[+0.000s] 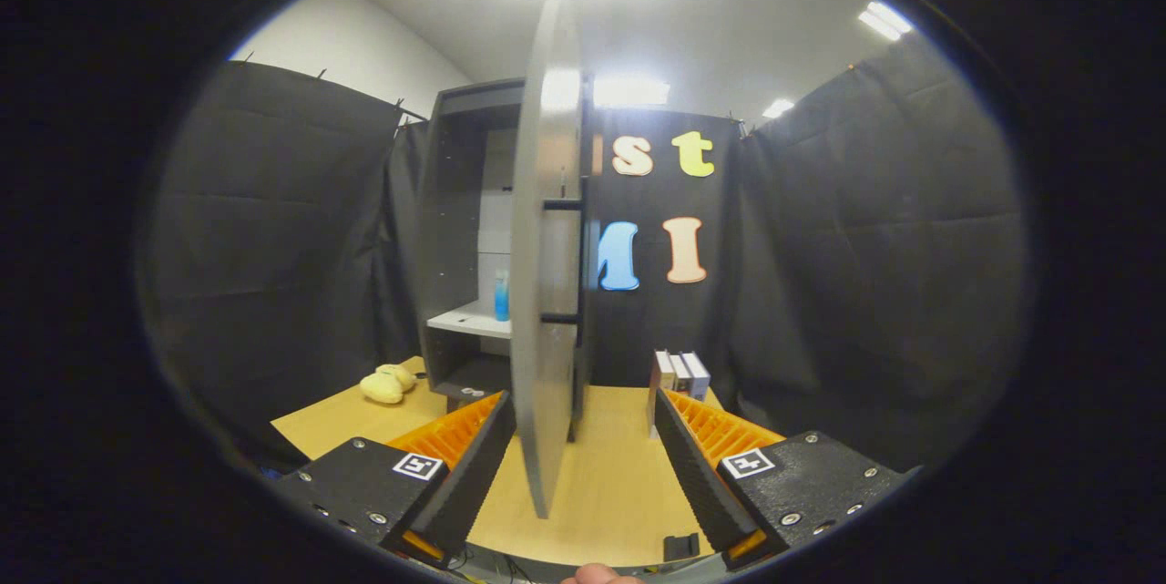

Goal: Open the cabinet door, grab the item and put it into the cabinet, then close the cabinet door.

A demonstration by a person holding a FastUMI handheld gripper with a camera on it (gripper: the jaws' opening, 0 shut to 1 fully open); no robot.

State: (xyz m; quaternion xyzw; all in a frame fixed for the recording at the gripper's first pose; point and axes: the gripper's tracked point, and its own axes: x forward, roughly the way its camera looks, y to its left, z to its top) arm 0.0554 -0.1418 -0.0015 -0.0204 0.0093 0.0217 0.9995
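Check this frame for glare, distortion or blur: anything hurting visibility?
Gripper view: ceiling lights blow out overhead and glare streaks the open cabinet door; fisheye bows the door's edge; blue bottle on the shelf reads soft; open gripper straddling the door stays sharp.

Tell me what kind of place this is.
Likely a staged test booth, not a home: black cloth walls enclose a wooden table holding a small grey cabinet with its door swung open. The open gripper has its fingers either side of the door's edge.

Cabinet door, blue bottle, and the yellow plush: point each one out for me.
cabinet door [545,292]: gripper view, its grey face.
blue bottle [501,297]: gripper view, its body.
yellow plush [387,384]: gripper view, its middle.
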